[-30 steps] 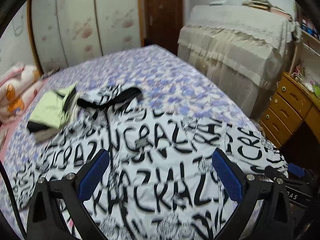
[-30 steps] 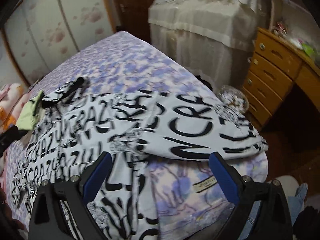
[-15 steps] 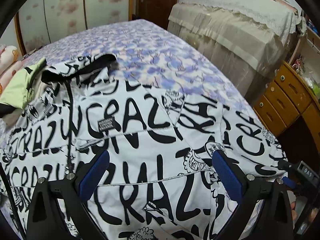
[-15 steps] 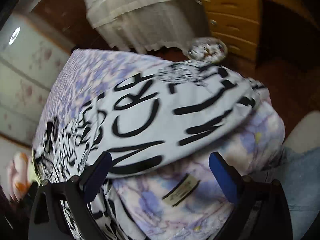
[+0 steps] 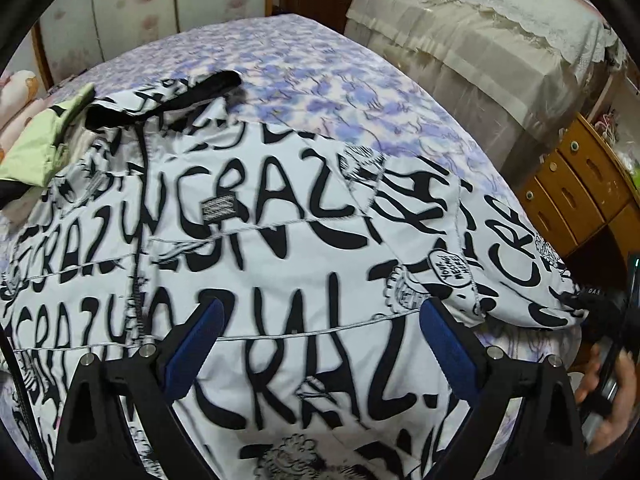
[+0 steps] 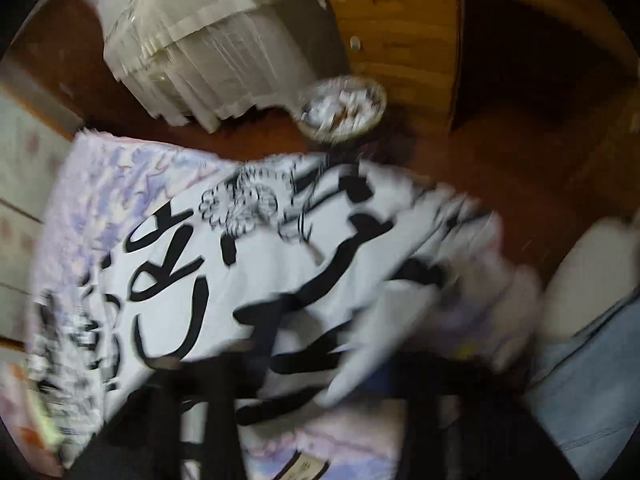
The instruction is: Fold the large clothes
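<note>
The soft, limp jacket (image 5: 280, 240) is spread beneath the parted left gripper (image 5: 320, 344), while the right gripper (image 6: 320, 376) is closing on its sleeve edge, judged the best hold.

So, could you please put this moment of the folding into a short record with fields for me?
Garment: white jacket with black lettering, spread flat on the bed
Left tool: open, over the jacket's front, gripping nothing
Right tool: jaws closing at the sleeve end by the bed's edge, cloth between them
Nearby: green garment beside the collar; wooden dresser next to the bed
View quality: right wrist picture is blurred
</note>
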The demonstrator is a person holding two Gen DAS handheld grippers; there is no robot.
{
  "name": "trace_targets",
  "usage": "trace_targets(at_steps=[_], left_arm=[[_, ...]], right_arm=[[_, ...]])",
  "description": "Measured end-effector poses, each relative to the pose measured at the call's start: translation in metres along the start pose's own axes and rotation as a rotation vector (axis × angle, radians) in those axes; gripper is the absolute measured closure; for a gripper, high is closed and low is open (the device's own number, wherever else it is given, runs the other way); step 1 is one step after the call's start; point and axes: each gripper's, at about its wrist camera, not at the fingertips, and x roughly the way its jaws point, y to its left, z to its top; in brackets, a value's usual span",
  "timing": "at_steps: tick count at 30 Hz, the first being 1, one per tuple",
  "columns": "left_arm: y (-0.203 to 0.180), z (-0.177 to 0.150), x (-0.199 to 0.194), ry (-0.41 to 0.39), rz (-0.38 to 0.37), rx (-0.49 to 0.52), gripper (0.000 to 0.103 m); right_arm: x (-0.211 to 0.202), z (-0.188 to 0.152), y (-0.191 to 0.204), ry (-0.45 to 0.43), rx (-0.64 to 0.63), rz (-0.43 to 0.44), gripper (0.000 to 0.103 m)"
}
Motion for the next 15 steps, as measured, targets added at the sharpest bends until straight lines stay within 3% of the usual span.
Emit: trace_targets(at_steps=[3, 5, 7, 11, 13, 15], left_arm=[[0.014, -0.003, -0.014, -0.036, 0.03, -0.005, 0.005], [0.026, -0.005, -0.024, -0.065, 0.056, -0.011, 0.005], [0.04, -0.006, -0.033, -0.094, 0.08, -0.025, 0.005], [0.068, -0.012, -0.041, -0.129, 0.117, -0.056, 0.005], [0.083, -0.016, -0.037, -0.112, 0.133, -0.076, 0.005], [0.094, -0.021, -0.028, -0.083, 0.13, -0.094, 0.005]], right_arm=[[-0.039, 0.008, 0.038, -0.142, -0.102, 0.066, 0.097], [-0.081, 0.001, 0.088, -0.272, -0.256, 0.156, 0.097], [-0.11, -0.019, 0.138, -0.327, -0.417, 0.27, 0.097], [-0.129, -0.081, 0.222, -0.281, -0.733, 0.461, 0.094], [-0.117, -0.114, 0.247, -0.211, -0.848, 0.493, 0.082], [-0.103, -0.141, 0.258, -0.176, -0.93, 0.49, 0.059]])
